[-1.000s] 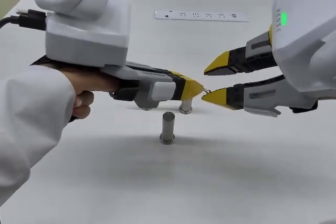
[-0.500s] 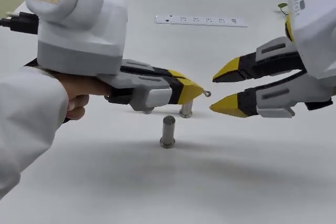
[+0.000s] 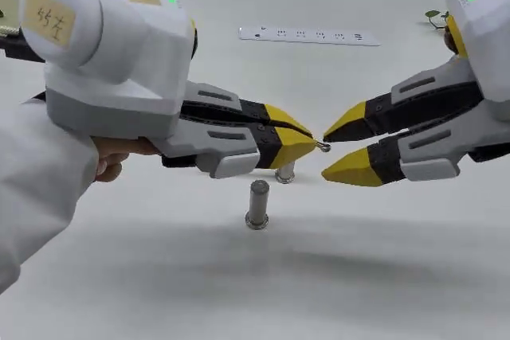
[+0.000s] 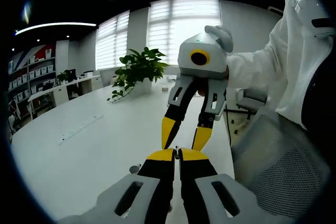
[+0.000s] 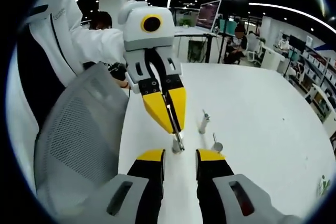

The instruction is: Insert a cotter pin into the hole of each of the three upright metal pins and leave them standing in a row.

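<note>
My left gripper [image 3: 312,142] comes in from the left, shut on a thin cotter pin [image 3: 323,146] whose looped end pokes out past the yellow tips. My right gripper [image 3: 328,155] faces it from the right, open, its tips just above and below that loop. On the white table below stand a metal pin [image 3: 257,205] and a second metal pin [image 3: 285,171], partly hidden by the left gripper. In the right gripper view the cotter pin [image 5: 178,139] hangs from the left gripper [image 5: 175,128], above my own open right gripper [image 5: 181,156], with upright pins [image 5: 203,121] beyond.
A white power strip [image 3: 309,34] lies at the far side of the table [image 3: 382,276]. A potted plant [image 4: 137,69] stands on the table's far end. A mesh chair back [image 5: 79,140] sits beside the table, next to a person in a white coat.
The right gripper, which had drawn back to the right half a second ago, has come in again to the cotter pin's loop. The left gripper sits higher and nearer the camera.
</note>
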A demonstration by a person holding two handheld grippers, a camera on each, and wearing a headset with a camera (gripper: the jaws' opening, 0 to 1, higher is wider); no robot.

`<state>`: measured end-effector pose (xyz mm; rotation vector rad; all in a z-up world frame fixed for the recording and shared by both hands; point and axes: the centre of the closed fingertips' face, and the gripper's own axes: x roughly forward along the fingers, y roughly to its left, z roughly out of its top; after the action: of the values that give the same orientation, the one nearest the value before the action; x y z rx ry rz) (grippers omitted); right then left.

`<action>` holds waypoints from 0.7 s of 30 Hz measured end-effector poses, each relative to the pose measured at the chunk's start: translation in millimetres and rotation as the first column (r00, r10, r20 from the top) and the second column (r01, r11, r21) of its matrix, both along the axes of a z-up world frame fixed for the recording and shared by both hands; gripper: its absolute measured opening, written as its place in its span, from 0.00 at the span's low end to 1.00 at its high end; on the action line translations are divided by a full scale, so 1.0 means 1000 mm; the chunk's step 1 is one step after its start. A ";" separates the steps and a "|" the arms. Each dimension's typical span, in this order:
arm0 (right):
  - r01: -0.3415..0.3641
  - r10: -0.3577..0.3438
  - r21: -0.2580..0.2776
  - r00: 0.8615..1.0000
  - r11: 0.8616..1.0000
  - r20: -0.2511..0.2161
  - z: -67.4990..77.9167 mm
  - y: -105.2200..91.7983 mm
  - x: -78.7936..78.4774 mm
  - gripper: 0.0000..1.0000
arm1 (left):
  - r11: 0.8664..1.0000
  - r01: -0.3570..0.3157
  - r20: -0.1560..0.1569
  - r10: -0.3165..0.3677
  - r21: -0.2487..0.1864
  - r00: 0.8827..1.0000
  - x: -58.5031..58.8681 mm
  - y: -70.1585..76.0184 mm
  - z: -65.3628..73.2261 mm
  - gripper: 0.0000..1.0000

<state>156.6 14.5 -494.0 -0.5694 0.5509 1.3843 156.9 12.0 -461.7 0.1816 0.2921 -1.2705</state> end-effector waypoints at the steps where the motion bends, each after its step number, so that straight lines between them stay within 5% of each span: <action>1: -0.005 0.005 -0.001 1.000 1.000 0.005 0.000 0.001 -0.001 0.17 | 1.000 0.005 0.004 -0.005 0.002 1.000 -0.001 -0.001 0.000 0.00; 21: -0.085 0.085 -0.001 0.996 0.996 -0.017 0.000 0.006 -0.019 0.00 | 0.997 0.076 0.022 -0.076 0.016 0.997 -0.016 -0.006 -0.001 0.00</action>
<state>137.6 20.8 -494.4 -0.5885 0.5470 1.4708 141.2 6.0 -462.8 0.2213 0.2776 -1.3410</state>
